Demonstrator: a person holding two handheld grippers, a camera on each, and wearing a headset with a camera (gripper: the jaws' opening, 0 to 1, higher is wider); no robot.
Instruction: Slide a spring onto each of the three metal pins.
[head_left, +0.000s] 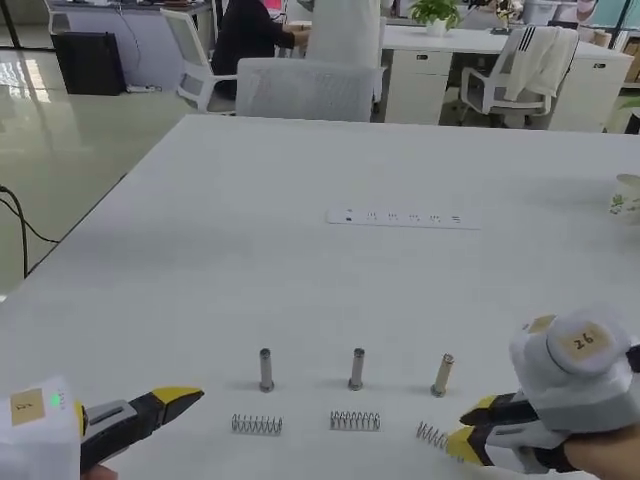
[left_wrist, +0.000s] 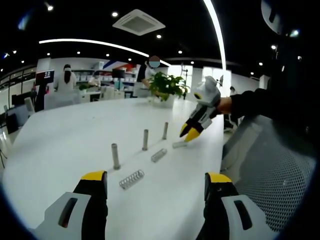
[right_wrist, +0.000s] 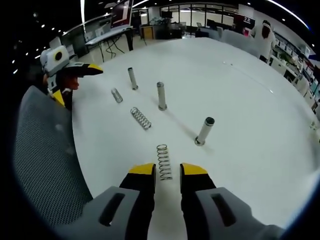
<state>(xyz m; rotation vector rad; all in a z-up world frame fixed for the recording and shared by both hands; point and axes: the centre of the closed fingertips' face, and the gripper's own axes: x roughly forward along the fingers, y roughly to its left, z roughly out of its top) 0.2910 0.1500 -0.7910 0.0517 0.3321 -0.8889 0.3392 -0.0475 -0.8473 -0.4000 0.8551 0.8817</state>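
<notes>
Three metal pins stand upright in a row on the white table: left pin (head_left: 266, 369), middle pin (head_left: 357, 368), right pin (head_left: 442, 374). A spring lies in front of each: left spring (head_left: 257, 425), middle spring (head_left: 355, 421), right spring (head_left: 432, 435). My right gripper (head_left: 470, 425) is low at the right spring (right_wrist: 163, 161). Its jaws are narrowly apart on either side of the spring's near end, without visibly pinching it. My left gripper (left_wrist: 156, 177) hovers wide open short of the left spring (left_wrist: 131, 179), holding nothing.
A white power strip (head_left: 400, 218) lies flat mid-table, and a paper cup (head_left: 627, 195) stands at the far right edge. Beyond the table's far edge is a grey chair back (head_left: 305, 90). People sit at desks behind. A mesh chair (right_wrist: 45, 165) is near the table's front edge.
</notes>
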